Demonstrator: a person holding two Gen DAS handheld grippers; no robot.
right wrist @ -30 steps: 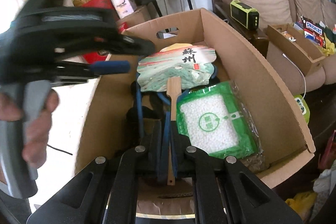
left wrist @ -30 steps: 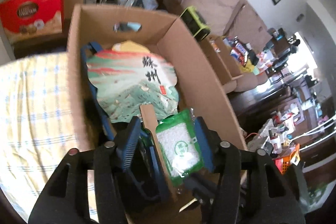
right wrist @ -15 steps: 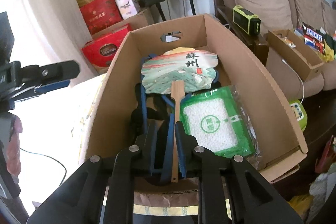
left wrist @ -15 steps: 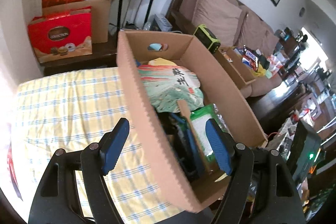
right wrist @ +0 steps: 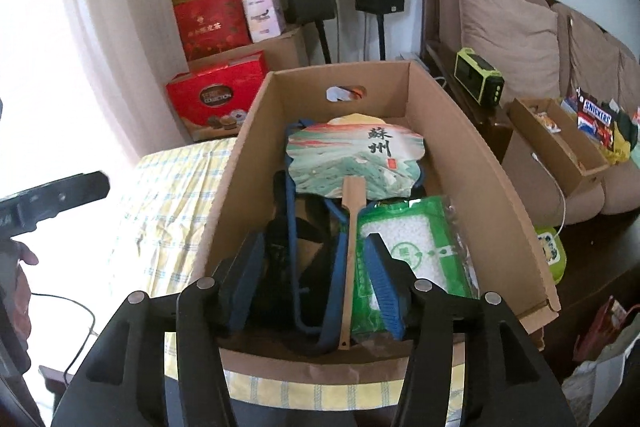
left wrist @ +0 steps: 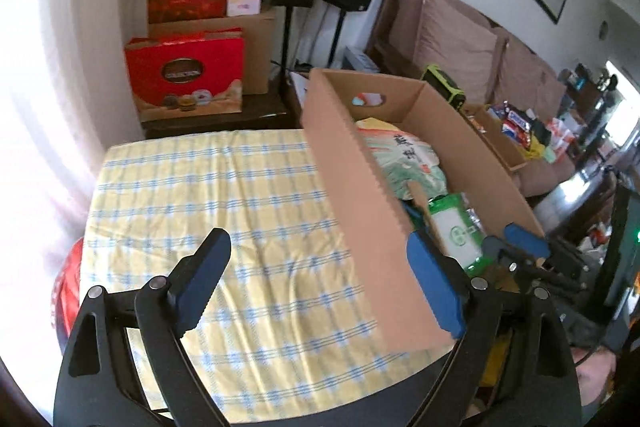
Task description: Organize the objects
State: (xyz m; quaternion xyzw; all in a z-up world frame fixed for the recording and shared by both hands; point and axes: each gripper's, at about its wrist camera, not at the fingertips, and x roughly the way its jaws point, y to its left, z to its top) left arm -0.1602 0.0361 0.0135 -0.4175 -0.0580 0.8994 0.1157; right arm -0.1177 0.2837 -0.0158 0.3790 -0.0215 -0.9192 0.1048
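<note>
In the left wrist view, the left gripper hangs above the checked yellow cloth, just beside the left wall of the cardboard box. Its fingers stand wide and are opening, with nothing between them but the corner of the box wall below.

In the right wrist view, the right gripper points into the near end of the cardboard box. Its fingers are opening; the wooden handle of the paper fan lies between them, and it seems they do not press it. The fan rests inside the box, on a blue frame, with the green packet just right of its handle.
</note>
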